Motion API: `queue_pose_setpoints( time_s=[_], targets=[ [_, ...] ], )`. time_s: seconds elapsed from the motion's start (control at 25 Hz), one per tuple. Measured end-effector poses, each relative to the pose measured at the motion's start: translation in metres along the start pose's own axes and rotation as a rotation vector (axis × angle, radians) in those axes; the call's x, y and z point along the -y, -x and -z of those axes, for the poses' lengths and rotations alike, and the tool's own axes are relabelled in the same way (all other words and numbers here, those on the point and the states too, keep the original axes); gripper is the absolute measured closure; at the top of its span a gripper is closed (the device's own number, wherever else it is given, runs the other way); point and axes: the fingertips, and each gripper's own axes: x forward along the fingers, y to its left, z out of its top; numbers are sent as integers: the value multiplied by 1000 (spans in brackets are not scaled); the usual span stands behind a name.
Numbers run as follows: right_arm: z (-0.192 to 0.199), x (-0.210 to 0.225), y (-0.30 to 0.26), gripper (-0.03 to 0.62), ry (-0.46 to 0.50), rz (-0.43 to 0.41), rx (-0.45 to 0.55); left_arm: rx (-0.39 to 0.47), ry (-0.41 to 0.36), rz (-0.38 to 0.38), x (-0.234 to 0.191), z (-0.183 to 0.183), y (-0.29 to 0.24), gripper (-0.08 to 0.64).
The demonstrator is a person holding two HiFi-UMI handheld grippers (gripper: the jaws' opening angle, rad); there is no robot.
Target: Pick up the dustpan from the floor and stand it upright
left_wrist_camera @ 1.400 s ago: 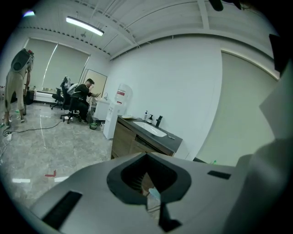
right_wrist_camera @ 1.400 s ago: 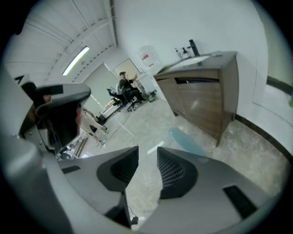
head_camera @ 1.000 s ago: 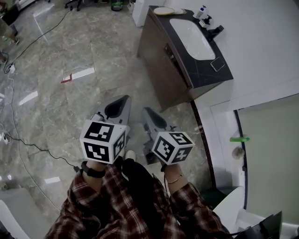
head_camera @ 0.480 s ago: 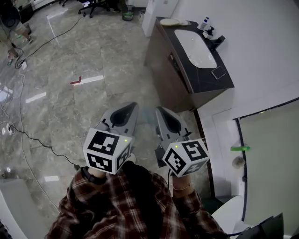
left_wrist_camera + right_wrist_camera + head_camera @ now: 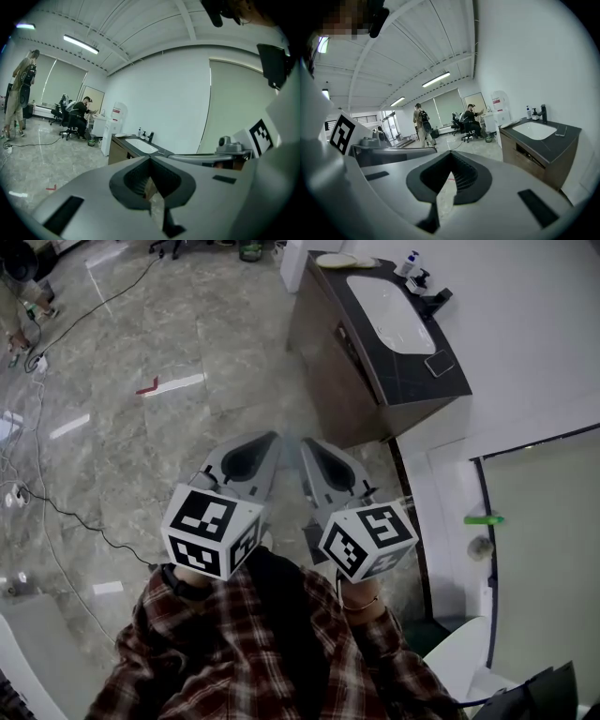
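Observation:
No dustpan shows in any view. In the head view my two grey grippers are held side by side over the marble floor, in front of a plaid-sleeved person. The left gripper and the right gripper point ahead with their tips angled toward each other, a little apart. In the left gripper view the left gripper has its jaws meeting at the tip with nothing between them. The right gripper is likewise shut and empty in its own view.
A dark-topped vanity cabinet with a white sink stands ahead on the right. Right of it is a glass door with a green handle. A black cable and a red floor mark lie left. People and office chairs are far off.
Both grippers have come up slightly and their tips have swung toward each other. The right gripper has rolled, its marker cube now tilted differently.

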Motion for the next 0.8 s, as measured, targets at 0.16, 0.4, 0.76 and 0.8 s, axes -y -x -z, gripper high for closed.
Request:
queue_pose_setpoints(
  time_s=[0.16,0.4,0.76,0.8],
  targets=[
    [5,5,-5,581,-32,-15,-16,-1,20,15,-4,-1,-4,560],
    [7,10,-15,581,-37,-19,-38,8,28,-7,-21,-5,-3,560],
    [11,6,-25,581,-12,-18,-81,17,56,-45,-44,-6,8,560],
    [12,5,-27,581,-7,-18,-86,17,57,-49,-46,-6,10,559]
  ],
)
